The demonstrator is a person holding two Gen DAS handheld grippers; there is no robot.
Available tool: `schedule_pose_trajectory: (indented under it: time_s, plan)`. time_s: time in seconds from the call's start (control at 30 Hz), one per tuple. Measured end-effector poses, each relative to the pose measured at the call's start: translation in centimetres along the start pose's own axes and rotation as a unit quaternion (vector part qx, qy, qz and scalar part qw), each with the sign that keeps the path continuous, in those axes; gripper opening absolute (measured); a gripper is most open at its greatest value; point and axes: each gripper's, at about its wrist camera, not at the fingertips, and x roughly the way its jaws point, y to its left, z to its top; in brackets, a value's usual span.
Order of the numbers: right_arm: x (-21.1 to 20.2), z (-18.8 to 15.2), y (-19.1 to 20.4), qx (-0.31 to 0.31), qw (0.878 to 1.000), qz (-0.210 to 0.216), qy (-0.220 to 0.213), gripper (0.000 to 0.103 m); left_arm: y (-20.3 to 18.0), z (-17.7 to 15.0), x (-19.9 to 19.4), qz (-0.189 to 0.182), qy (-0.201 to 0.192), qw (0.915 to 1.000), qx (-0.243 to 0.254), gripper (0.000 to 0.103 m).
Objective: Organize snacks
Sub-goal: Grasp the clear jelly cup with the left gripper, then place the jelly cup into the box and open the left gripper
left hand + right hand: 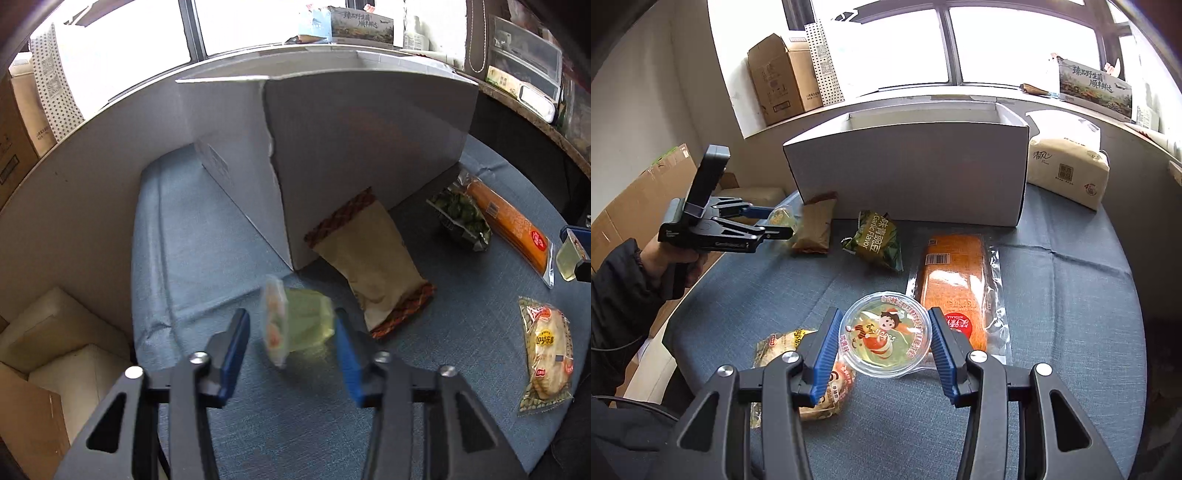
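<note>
My left gripper (291, 321) straddles a greenish jelly cup (299, 321) lying on its side, blurred, near the white box's corner. The right pad touches the cup; a narrow gap shows between the left pad and the lid. The right wrist view shows this gripper (779, 221) from the side, in a person's hand, the cup (781, 218) at its tips. My right gripper (884, 332) is shut on a second jelly cup (884, 334), cartoon lid facing the camera, held above the blue table. The open white box (905, 177) stands at the back.
On the blue cloth lie a brown packet (373, 258), a green pea packet (877, 240), an orange cake pack (955, 284) and a Lay's bag (546, 350). A tissue pack (1067, 166) sits right of the box. Cardboard boxes (779, 77) stand beyond the table's left edge.
</note>
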Motion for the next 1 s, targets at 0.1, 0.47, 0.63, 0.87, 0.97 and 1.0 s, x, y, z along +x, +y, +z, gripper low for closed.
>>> schedule_pose_trajectory:
  time_s: [0.1,0.47,0.63,0.87,0.97,1.0]
  plan:
    - [0.0,-0.1,0.0,0.001,1.000,0.000,0.001,0.051,-0.2,0.0,-0.3,-0.004,-0.013,0.9999,-0.004,0.034]
    - [-0.1,0.0,0.6,-0.008,1.000,0.010,-0.002,0.051,1.0,-1.5,-6.4,-0.058,-0.091,0.9901,-0.089,0.033]
    - [-0.7,1.0,0.7,-0.008,1.000,0.015,-0.012,0.051,0.1,-1.8,-10.2,-0.126,-0.164,0.9652,-0.160,0.033]
    - [-3.6,6.3,0.2,0.008,0.996,0.014,-0.083,0.051,-2.7,2.3,-13.5,-0.132,-0.215,0.9598,-0.123,0.033]
    - [-4.3,9.7,-0.3,0.010,0.993,0.019,-0.114,0.051,-2.6,5.3,-14.4,-0.127,-0.234,0.9569,-0.116,0.033]
    - [-4.4,10.8,-0.6,0.015,0.992,0.028,-0.123,0.051,-2.4,6.4,-14.5,-0.122,-0.237,0.9567,-0.116,0.033]
